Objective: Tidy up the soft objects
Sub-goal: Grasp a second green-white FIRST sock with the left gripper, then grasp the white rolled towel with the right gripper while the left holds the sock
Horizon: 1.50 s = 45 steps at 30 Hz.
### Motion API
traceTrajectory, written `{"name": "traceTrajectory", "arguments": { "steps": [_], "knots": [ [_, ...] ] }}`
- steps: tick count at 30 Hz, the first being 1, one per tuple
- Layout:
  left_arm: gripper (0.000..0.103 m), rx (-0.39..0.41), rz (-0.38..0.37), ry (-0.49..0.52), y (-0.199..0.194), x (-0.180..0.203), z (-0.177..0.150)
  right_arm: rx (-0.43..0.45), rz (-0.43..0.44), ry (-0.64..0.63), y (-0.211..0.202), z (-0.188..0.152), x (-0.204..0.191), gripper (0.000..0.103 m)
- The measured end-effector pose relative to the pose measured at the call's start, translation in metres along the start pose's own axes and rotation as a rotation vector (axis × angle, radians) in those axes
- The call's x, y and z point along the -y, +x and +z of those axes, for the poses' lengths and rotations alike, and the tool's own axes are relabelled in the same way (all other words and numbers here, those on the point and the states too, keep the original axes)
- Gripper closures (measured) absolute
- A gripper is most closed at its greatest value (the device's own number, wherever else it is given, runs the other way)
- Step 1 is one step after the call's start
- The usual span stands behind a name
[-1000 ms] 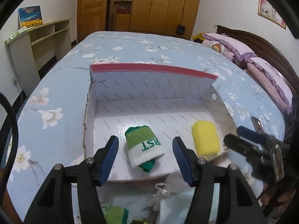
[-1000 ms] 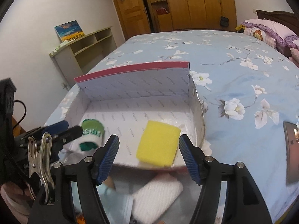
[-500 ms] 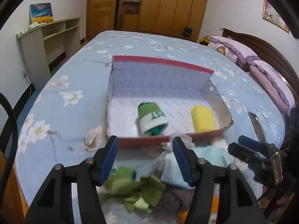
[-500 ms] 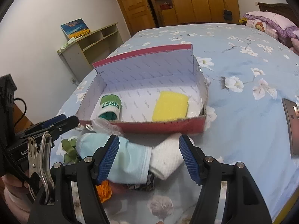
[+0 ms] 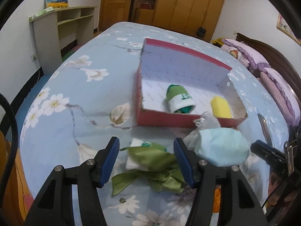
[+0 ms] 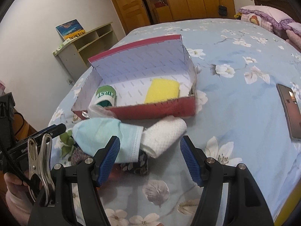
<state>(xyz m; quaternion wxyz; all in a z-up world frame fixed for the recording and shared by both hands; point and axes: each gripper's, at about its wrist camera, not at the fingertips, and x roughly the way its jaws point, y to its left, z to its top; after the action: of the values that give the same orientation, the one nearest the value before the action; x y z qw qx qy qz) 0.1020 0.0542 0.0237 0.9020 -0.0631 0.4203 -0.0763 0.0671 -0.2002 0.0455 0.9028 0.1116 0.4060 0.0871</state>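
A red cardboard box (image 5: pixel 161 120) (image 6: pixel 150 111) lies open on the bed. Inside are a rolled green and white sock (image 5: pixel 179 98) (image 6: pixel 104 96) and a yellow sponge (image 5: pixel 221 107) (image 6: pixel 162 91). In front of the box lies a pile: a green satin cloth (image 5: pixel 152 159), a light blue cloth (image 5: pixel 222 147) (image 6: pixel 105 134), a white rolled towel (image 6: pixel 163 135) and a dark patterned cloth (image 6: pixel 134 164). My left gripper (image 5: pixel 145 163) is open, just above the green cloth. My right gripper (image 6: pixel 149 159) is open, in front of the blue cloth and white towel.
A phone (image 6: pixel 289 110) lies on the floral bedspread to the right. Pillows (image 5: pixel 263 67) lie by the headboard at far right. A shelf unit (image 5: pixel 60 32) stands against the left wall, wardrobes behind the bed.
Both grippers have pulled back from the box toward the near edge of the bed. The pile of soft things in front of the box has come into view.
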Motion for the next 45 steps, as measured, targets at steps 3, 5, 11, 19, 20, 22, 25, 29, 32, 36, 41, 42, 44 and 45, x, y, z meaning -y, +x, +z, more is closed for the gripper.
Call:
{"name": "traceTrajectory", "arguments": {
  "steps": [3,5,11,19,20,22,25,29,32,36,41,42,44,45],
  "knots": [
    [0.046,0.007,0.001,-0.031,0.001,-0.009,0.003,-0.006,-0.007,0.011,0.002,-0.002,0.004,0.035],
    [0.047,0.024,-0.010,-0.027,0.001,-0.008,0.007,-0.008,-0.014,0.022,0.003,-0.003,0.007,0.035],
    [0.056,0.001,-0.058,-0.033,0.018,-0.007,0.017,-0.008,-0.031,0.027,0.005,-0.005,0.010,0.035],
    [0.059,-0.079,-0.088,0.003,0.028,0.000,0.004,-0.014,-0.025,0.036,0.007,-0.006,0.013,0.035],
    [0.059,-0.084,-0.088,0.009,0.028,0.001,0.002,-0.015,-0.023,0.037,0.007,-0.006,0.013,0.035],
    [0.059,-0.094,-0.087,0.014,0.029,0.002,-0.002,-0.019,-0.022,0.037,0.008,-0.007,0.013,0.035],
    [0.058,-0.111,-0.083,0.026,0.030,0.005,-0.009,-0.023,-0.020,0.038,0.010,-0.008,0.014,0.035],
    [0.058,-0.117,-0.056,0.040,0.034,0.006,-0.017,-0.035,-0.022,0.051,0.014,-0.009,0.018,0.035],
    [0.052,-0.123,-0.019,0.056,0.038,0.008,-0.020,-0.041,-0.030,0.066,0.017,-0.008,0.023,0.035],
    [0.051,-0.148,-0.014,0.043,0.048,0.007,-0.023,-0.052,-0.031,0.081,0.023,-0.005,0.029,0.035],
    [0.052,-0.143,-0.034,0.029,0.048,0.003,-0.021,-0.060,-0.015,0.098,0.031,0.003,0.032,0.035],
    [0.054,-0.138,-0.039,0.026,0.047,0.002,-0.021,-0.061,-0.010,0.101,0.034,0.005,0.032,0.035],
    [0.056,-0.132,-0.045,0.021,0.045,0.001,-0.021,-0.069,-0.002,0.104,0.039,0.007,0.031,0.035],
    [0.057,-0.128,-0.046,0.020,0.043,0.000,-0.022,-0.076,0.005,0.107,0.041,0.007,0.030,0.035]
  ]
}}
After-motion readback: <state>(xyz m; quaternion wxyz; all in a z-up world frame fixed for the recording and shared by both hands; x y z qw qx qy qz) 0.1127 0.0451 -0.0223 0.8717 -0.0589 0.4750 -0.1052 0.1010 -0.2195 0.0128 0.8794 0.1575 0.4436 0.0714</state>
